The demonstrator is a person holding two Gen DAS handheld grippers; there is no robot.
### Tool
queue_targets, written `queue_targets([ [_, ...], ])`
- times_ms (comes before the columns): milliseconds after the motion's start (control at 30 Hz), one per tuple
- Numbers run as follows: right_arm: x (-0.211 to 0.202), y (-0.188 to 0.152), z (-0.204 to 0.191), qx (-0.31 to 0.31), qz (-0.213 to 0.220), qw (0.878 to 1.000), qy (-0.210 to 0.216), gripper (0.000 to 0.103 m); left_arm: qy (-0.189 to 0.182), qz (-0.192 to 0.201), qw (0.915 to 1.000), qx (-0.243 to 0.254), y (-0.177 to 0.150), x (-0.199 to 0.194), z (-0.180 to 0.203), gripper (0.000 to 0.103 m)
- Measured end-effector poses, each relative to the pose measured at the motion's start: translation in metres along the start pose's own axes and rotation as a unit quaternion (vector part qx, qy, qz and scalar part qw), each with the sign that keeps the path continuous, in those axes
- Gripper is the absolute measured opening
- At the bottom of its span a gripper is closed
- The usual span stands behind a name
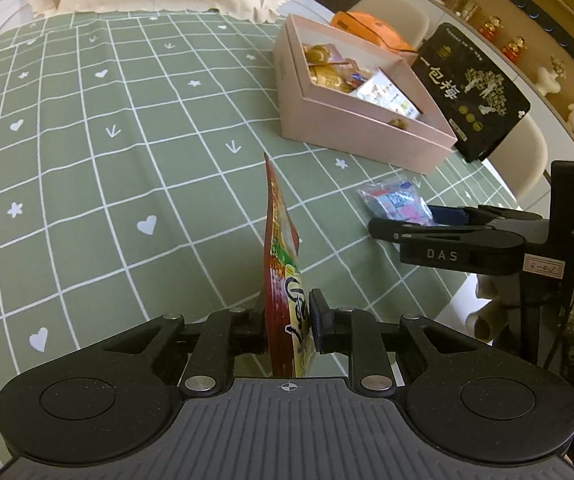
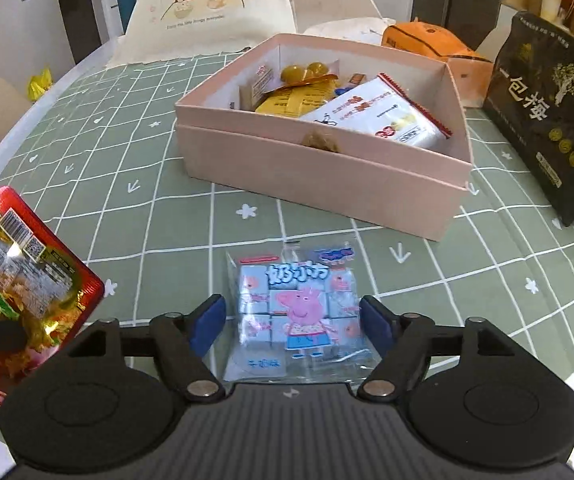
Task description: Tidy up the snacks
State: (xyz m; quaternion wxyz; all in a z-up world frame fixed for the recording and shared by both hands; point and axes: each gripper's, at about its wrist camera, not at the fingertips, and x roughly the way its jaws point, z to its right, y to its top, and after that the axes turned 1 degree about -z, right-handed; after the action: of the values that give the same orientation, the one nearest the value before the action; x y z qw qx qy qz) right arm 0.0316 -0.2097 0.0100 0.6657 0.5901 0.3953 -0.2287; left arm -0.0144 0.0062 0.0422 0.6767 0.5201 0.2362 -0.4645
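jaws on two snack packs

jaws of our left gripper (image 1: 287,320) are clenched on the red snack packet (image 1: 283,264), which stands on edge between the pads, its long side running forward above the green checked cloth (image 1: 127,160) on the desk. from the right wrist view the same packet shows at the left edge, tilted, with its barcode side toward us.

jaws of our right gripper (image 2: 293,322) stand released, the blue pads (image 2: 209,322) wide apart, and the clear peppa pig candy pack (image 2: 299,316) lies flat on the cloth between them; we cannot tell whether either pad touches it. in the left wrist view that gripper sits to the right, its tips at the pack.

ahead of both grippers we see the pink box (image 2: 327,168), open at the top, with a white pouch (image 2: 379,116), a yellow pouch (image 2: 295,102) and other small wrapped sweets inside. its near wall stands between the candy pack and the inside of the box. behind the box sits an orange carton (image 2: 435,46), and to the right of it a black bag (image 2: 551,120) with tree artwork leans upright. at the far edge of the desk hangs a cream chair cover (image 2: 207,0) with cartoon children.
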Motion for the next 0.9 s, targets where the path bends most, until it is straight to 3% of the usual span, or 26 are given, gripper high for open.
queue_targets([
  [67,0.0,0.0,-0.003,-0.001,-0.002,1.0,0.004,0.074,-0.001,0.0,1.0,0.0,-0.001,0.0,-0.001,0.024],
  [133,-0.003,0.0,-0.007,-0.007,-0.008,1.0,-0.001,0.06,-0.003,0.0,1.0,-0.002,-0.001,0.001,-0.002,0.024],
  [400,-0.045,-0.013,-0.023,-0.02,-0.016,0.998,0.049,0.059,-0.023,0.001,0.9997,-0.009,-0.001,0.009,-0.006,0.026],
  [567,-0.066,-0.023,-0.01,0.003,-0.012,0.999,0.047,0.059,-0.082,0.025,0.9962,-0.015,0.005,-0.002,-0.003,0.022],
  [733,-0.082,-0.028,0.013,0.044,-0.003,0.998,0.036,0.059,-0.159,0.072,0.9845,-0.001,0.055,-0.027,0.021,0.02],
  [900,-0.102,-0.024,0.029,0.076,0.025,0.996,0.031,0.059,-0.221,0.156,0.9626,0.011,0.148,-0.048,0.06,0.017],
])
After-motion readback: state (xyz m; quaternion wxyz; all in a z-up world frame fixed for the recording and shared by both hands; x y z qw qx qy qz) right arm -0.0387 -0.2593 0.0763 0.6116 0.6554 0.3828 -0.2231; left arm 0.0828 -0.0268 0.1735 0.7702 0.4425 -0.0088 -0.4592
